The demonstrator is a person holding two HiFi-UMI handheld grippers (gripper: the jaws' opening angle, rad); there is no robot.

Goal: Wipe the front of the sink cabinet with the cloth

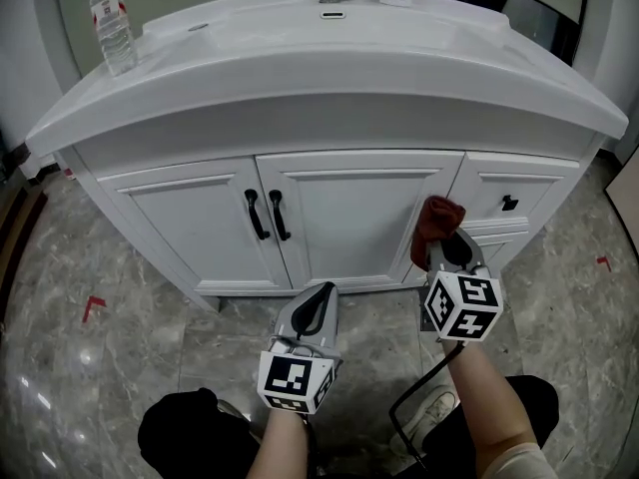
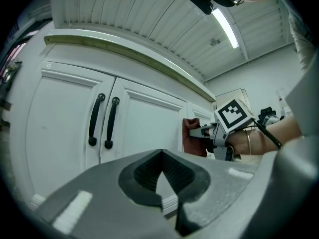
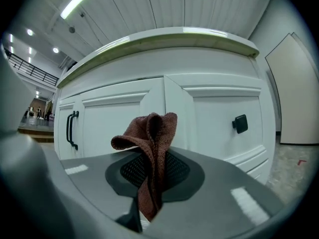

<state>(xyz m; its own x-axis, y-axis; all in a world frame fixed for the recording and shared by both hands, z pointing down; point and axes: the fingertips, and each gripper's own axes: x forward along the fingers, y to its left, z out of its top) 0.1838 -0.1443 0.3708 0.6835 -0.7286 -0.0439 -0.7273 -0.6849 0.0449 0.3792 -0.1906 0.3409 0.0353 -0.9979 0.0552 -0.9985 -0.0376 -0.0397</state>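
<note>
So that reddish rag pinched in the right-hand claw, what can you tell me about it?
A small reddish-brown woven cloth, coarse in texture, crumpled into a folded bunch. The right claw is shut on its lower part; the rest stands up past the jaws, one flap drooping sideways. It is held at the white sink cabinet front, by the right door edge next to the small drawer. Whether it touches the panel is unclear.

White cabinet (image 1: pixel 349 218) with black handles (image 1: pixel 268 215) and a black knob (image 1: pixel 508 204), on a grey marbled floor (image 1: pixel 110 357) bearing red tape marks (image 1: pixel 93 307). The cloth (image 1: pixel 436 224) is reddish-brown with a coarse weave. The left tongs (image 1: pixel 319 293) and right tongs (image 1: pixel 450 245) are grey with black ribbed pads (image 2: pixel 149 176), their cubes (image 1: pixel 292 379) patterned black and white.
</note>
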